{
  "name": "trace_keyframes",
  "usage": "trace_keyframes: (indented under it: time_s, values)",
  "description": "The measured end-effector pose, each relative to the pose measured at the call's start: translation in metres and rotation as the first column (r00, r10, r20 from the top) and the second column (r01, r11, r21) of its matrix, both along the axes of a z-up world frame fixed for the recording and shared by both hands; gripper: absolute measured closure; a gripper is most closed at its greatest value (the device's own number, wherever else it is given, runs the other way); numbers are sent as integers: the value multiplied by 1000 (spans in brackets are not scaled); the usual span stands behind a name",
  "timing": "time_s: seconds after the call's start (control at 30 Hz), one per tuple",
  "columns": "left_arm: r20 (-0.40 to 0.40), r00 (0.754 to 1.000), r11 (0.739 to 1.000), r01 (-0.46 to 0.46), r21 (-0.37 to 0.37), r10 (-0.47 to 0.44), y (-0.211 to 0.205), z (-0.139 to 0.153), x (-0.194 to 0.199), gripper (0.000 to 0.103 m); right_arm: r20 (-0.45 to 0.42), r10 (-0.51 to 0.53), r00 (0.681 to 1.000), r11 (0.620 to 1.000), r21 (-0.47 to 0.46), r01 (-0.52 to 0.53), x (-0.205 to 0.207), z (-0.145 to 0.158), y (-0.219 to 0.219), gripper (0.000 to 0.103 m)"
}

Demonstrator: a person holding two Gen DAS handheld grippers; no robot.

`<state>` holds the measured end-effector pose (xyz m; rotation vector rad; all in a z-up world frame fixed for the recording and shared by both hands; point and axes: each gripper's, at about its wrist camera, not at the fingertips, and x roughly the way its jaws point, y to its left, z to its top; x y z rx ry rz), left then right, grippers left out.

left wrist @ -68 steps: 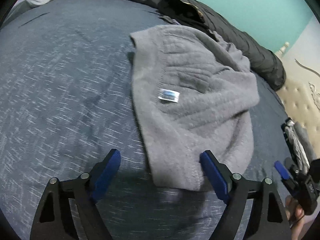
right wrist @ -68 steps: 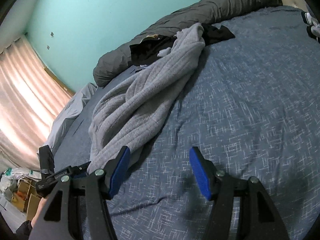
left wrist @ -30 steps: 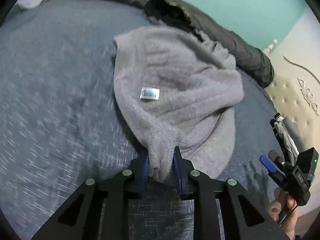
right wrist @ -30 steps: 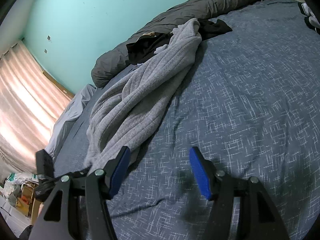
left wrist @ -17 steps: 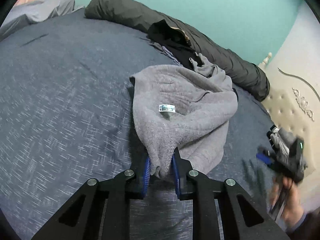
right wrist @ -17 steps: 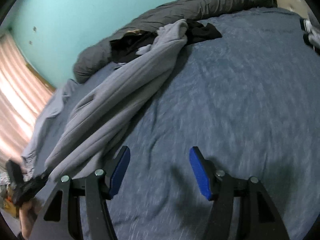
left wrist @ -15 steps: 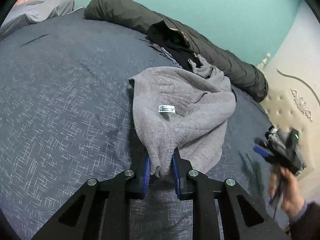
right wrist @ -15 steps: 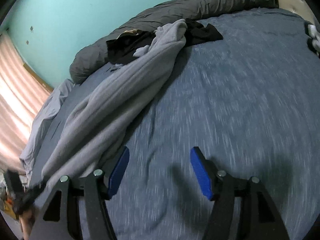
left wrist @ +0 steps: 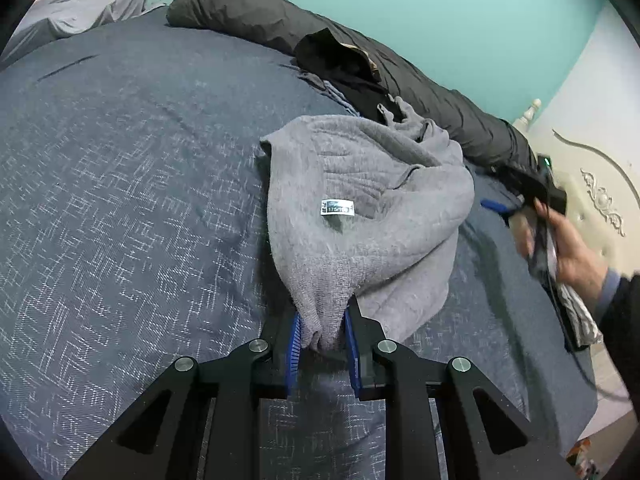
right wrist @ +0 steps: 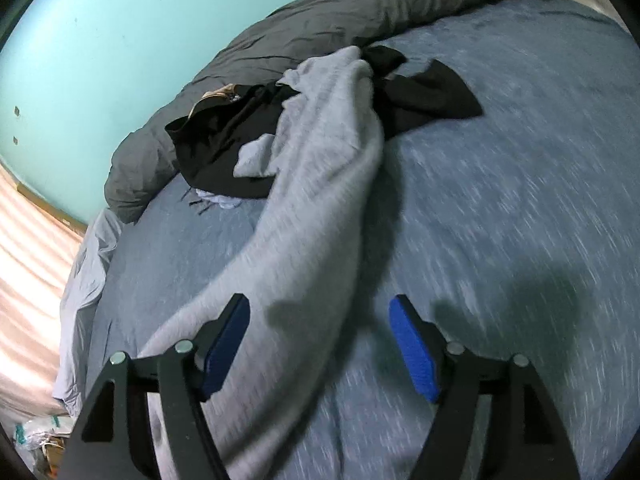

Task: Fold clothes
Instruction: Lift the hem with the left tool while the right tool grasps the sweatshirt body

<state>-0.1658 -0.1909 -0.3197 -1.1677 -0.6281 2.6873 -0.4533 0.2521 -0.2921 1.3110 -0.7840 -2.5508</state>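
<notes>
A grey knit sweater (left wrist: 360, 200) with a white size label (left wrist: 338, 207) lies bunched on the dark blue bedspread (left wrist: 120, 200). My left gripper (left wrist: 322, 332) is shut on the sweater's near edge and holds it pinched between the blue pads. In the right wrist view the sweater (right wrist: 312, 208) stretches from the near left up to the far pile. My right gripper (right wrist: 320, 340) is open, its jaws over the sweater's near part, not closed on it. The right gripper also shows in the left wrist view (left wrist: 504, 210), held in a hand at the right.
A black garment (right wrist: 420, 92) lies under the sweater's far end, also seen in the left view (left wrist: 340, 64). A dark grey rolled duvet (left wrist: 248, 20) runs along the teal wall. A pale grey sheet (right wrist: 88, 272) lies at the bed's left edge. A cream headboard (left wrist: 592, 184) stands at the right.
My left gripper closed on the sweater's near edge and has pulled it back, bunching it. My right gripper has swung left over the sweater, still open.
</notes>
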Motion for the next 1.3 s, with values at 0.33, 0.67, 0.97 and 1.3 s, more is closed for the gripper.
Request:
trace_keyframes:
  time_s: [0.33, 0.67, 0.97, 1.3]
  values:
    - [2, 1000, 998, 24, -54, -24, 7, -3, -2, 82, 67, 43, 997, 999, 31, -45, -61, -26, -15, 50]
    - [-59, 998, 998, -31, -63, 27, -5, 21, 4, 83, -155, 118, 981, 988, 114, -101, -3, 42, -18, 92]
    - [-210, 976, 996, -72, -43, 62, -17, 115, 29, 84, -304, 159, 939, 982, 143, -120, 107, 197, -13, 93]
    - [-337, 941, 997, 7, -77, -32, 2, 260, 49, 84, -410, 103, 906, 988, 145, -47, 202, 329, 16, 93]
